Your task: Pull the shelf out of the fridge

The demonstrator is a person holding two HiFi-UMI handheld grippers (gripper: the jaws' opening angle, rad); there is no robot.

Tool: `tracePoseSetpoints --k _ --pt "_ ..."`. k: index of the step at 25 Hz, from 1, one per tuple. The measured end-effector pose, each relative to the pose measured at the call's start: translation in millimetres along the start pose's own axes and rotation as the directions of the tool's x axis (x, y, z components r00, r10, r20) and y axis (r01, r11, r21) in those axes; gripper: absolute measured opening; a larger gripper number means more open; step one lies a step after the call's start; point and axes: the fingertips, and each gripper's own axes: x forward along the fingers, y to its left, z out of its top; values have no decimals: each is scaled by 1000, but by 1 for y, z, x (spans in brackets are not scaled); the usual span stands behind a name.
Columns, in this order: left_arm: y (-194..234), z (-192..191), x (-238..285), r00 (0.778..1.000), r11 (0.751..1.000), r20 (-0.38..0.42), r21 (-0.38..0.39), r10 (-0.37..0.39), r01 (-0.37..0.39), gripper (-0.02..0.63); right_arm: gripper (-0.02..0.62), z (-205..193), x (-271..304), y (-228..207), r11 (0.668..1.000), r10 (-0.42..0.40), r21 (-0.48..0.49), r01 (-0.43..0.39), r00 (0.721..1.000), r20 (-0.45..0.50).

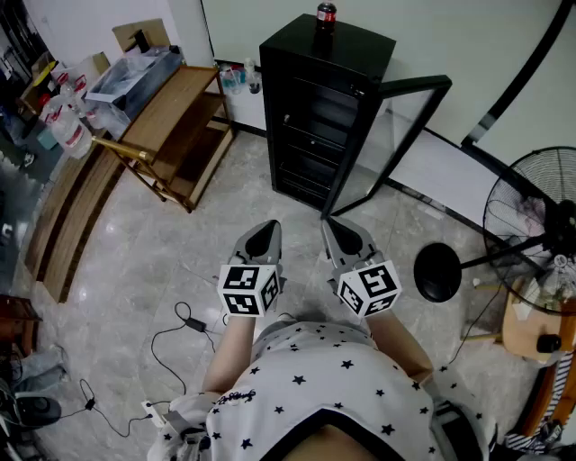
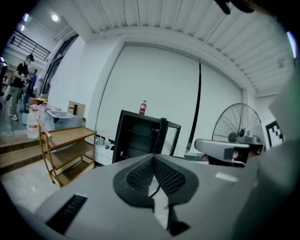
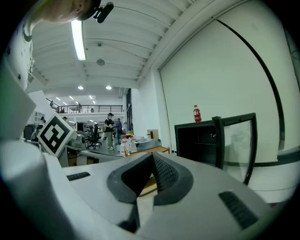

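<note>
Tiled floor [image 1: 171, 257], one upright black fridge [image 1: 310, 112], open front facing left gripper [image 1: 268, 229] and right gripper [image 1: 331, 225], both closed, empty.

Ahead of our grey jaws we see a glossy black fridge [image 1: 315, 117] topped by a red-labelled bottle [image 1: 326, 15], to their left a honey-brown cart [image 1: 175, 117], beneath them a pale marbled floor [image 1: 180, 261], and behind them black-and-white square markers on the left gripper [image 1: 264, 236] and right gripper [image 1: 335, 230] and a white shirt [image 1: 315, 396] dotted with black stars.
</note>
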Motion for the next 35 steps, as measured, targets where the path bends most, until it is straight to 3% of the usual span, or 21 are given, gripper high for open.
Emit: tracePoseSetpoints --k 4,14,35 --pt "-21 -4 -11 1000 999 17 -45 17 -17 12 -6 -1 -31 -1 1000 12 11 -12 1000 -1" --pt "-42 -18 -28 999 999 -9 -18 32 -32 12 -6 -8 -66 4 999 25 27 -25 1000 7" --pt "2 -11 -23 998 999 -37 -5 -46 46 12 -6 -9 -20 31 996 -14 92 11 999 29"
